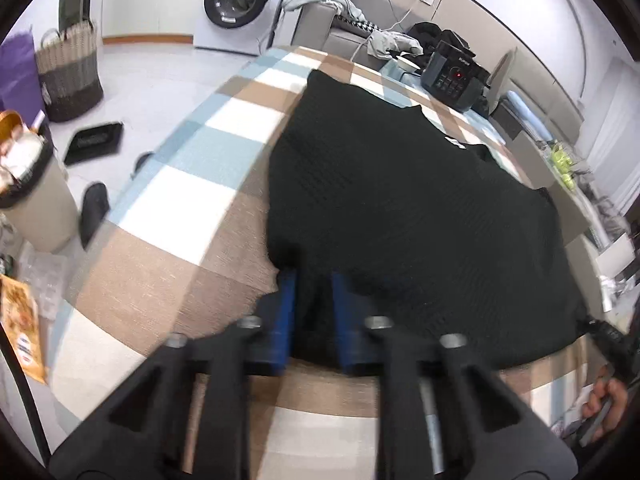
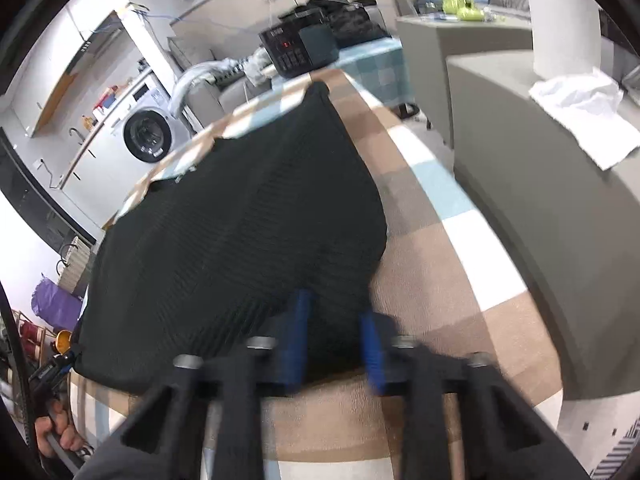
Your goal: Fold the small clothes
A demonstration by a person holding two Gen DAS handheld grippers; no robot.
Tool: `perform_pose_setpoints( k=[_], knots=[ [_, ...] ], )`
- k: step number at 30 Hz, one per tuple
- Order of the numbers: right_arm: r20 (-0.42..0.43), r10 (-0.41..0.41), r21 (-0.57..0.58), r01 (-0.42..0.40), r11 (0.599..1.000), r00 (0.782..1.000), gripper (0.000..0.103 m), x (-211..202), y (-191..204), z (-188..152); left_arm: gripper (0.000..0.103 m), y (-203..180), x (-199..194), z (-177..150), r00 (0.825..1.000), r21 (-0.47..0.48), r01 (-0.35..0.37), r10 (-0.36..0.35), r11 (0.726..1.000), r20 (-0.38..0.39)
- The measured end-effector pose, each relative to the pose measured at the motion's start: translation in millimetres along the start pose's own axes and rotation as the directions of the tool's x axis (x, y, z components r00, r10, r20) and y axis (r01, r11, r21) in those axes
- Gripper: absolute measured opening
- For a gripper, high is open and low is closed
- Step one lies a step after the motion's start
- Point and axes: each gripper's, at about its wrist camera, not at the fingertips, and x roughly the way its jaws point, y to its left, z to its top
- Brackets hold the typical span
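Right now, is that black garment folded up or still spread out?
Spread out. The black garment lies flat across the checked tablecloth, nothing doubled over; both grippers pinch its near hem.

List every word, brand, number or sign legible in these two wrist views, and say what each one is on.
"SUPOR": on the dark cooker, just readable in the left wrist view.
Red lit display on the cooker: too blurred to read.
Washing machine panel and sticker: too small to read.
White tag on the black garment: unreadable.
Orange printed package on the floor: blurred.
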Motion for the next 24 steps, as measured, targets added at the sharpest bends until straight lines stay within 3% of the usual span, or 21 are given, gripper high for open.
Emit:
perform_pose_setpoints(
  k=[5,9,13,18,21,24],
  knots=[
    [0.03,-0.023,-0.038,0.024,0.999,0.999,0.008,-8.8,2.9,1.6,0.003,10.1,-6.3,-2.7,1.0,-0.025,-0.011,0.011,1.0,0.007],
    [-0.002,-0.05,-0.024,0.05,0.998,0.999,0.008,2.3,-0.8,-1.0,0.003,14.1,-5.9,-7.4,1.0,-0.035,-0.008,0.008,0.999,-0.004],
    [0.033,-0.013,-0.003,0.013,1.0,0.999,0.008,-8.3,-1.9,1.0,0.003,12.3,-16.1,-6.5,1.0,-0.026,0.004,-0.003,1.0,0.019],
    [0.034,-0.095,-0.014,0.096,0.995,0.995,0.008,-7.8,-4.3,0.7,0.003,15.2,-16.1,-13.3,1.0,-0.028,0.001,0.0,1.0,0.005],
    [0.041,-0.075,0.027,0.073,0.997,0.996,0.009,-10.4,-10.7,1.0,0.003,20.2,-15.9,-16.3,1.0,-0.054,0.012,-0.013,0.998,-0.002],
    [0.062,-0.083,-0.002,0.083,0.997,0.995,0.011,-20.0,-5.2,3.2,0.003,22.2,-19.9,-17.6,1.0,-0.058,0.014,-0.014,0.998,0.001]
  ],
)
